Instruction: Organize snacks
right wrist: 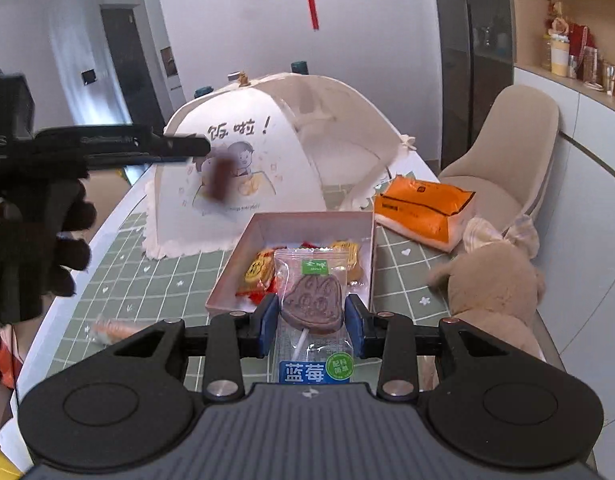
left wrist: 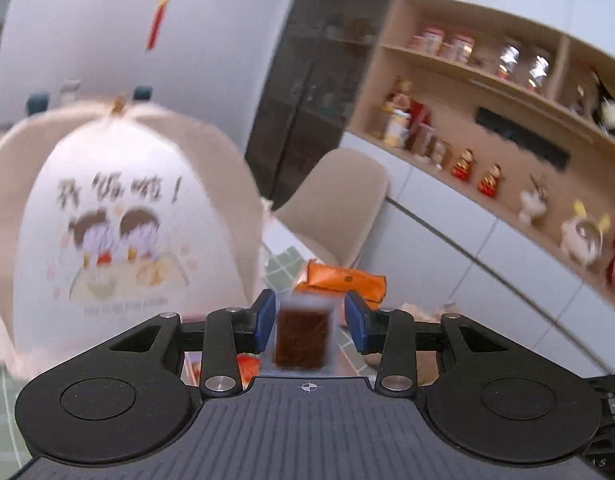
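Note:
My left gripper (left wrist: 310, 322) is shut on a clear packet of dark brown snack (left wrist: 303, 338), held in the air and blurred. From the right wrist view the left gripper (right wrist: 203, 148) shows at the left, with the brown packet (right wrist: 221, 180) hanging from it. My right gripper (right wrist: 311, 322) is shut on a wrapped blueberry lollipop (right wrist: 313, 304), just in front of the pink box (right wrist: 307, 220). The box holds several yellow and red snack packets (right wrist: 261, 276).
A white dome food cover (right wrist: 247, 168) stands behind the box on the green checked tablecloth (right wrist: 155, 280). An orange packet (right wrist: 423, 204) and a plush toy (right wrist: 491, 288) lie at the right. A small snack (right wrist: 111, 328) lies at the left. A beige chair (right wrist: 515, 140) stands beyond.

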`<state>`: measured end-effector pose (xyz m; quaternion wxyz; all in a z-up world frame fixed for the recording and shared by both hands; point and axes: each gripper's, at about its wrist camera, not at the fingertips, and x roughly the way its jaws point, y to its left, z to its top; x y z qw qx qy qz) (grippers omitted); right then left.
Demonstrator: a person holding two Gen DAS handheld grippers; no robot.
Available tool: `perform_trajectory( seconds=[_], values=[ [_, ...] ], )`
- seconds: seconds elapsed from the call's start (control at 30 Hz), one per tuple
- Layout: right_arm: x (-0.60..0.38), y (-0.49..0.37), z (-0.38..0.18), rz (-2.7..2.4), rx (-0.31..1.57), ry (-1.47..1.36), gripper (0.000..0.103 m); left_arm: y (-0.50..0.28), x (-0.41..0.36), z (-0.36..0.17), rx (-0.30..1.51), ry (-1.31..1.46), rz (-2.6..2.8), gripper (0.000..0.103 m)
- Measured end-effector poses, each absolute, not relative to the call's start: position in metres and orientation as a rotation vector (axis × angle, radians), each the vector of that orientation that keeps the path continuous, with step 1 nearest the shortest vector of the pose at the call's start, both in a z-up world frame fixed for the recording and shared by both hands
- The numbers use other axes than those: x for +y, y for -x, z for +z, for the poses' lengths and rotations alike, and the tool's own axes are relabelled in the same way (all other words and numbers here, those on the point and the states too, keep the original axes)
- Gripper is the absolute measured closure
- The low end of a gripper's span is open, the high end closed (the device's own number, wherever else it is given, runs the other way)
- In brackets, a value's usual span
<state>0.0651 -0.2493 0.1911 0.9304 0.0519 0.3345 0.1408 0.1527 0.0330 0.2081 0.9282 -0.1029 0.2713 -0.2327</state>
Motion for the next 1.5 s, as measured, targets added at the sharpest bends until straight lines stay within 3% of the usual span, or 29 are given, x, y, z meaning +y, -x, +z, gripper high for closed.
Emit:
perform_trajectory(
  seconds=[0.2, 0.33, 0.4, 0.57, 0.7, 0.8, 0.9, 1.1, 1.5],
  values=[
    [-0.244, -0.113, 0.212, 0.315, 0.639, -0.142, 0.066, -0.124, 0.085, 0.171, 0.645, 0.274, -0.374, 0.061],
    [-0.223, -0.191, 0.215, 0.319, 0.705, -0.183, 0.042, -0.098, 0.131, 0.149, 0.717, 0.340, -0.243, 0.061],
    [-0.209, -0.205, 0.209, 0.285, 0.715, -0.140, 0.042, -0.071, 0.153, 0.141, 0.731, 0.330, -0.176, 0.061],
    [-0.154, -0.168, 0.171, 0.480, 0.802, -0.007, 0.034, 0.012, 0.204, 0.107, 0.853, 0.279, 0.024, 0.061],
    [-0.090, -0.108, 0.113, 0.714, 0.981, 0.167, 0.034, 0.068, 0.231, 0.076, 0.934, 0.415, 0.177, 0.061],
    [-0.053, -0.067, 0.075, 0.861, 1.121, 0.140, 0.034, 0.087, 0.244, 0.057, 0.935, 0.540, 0.215, 0.061],
    [-0.020, -0.036, 0.050, 0.944, 1.200, 0.164, 0.034, 0.081, 0.240, 0.048, 0.961, 0.539, 0.215, 0.061],
    [-0.002, 0.001, 0.040, 0.931, 1.079, 0.470, 0.031, 0.048, 0.213, 0.041, 0.987, 0.557, 0.117, 0.061],
    [-0.100, -0.051, 0.041, 0.521, 1.104, 0.340, 0.031, -0.044, 0.126, 0.065, 0.879, 0.476, -0.270, 0.061]
  ],
)
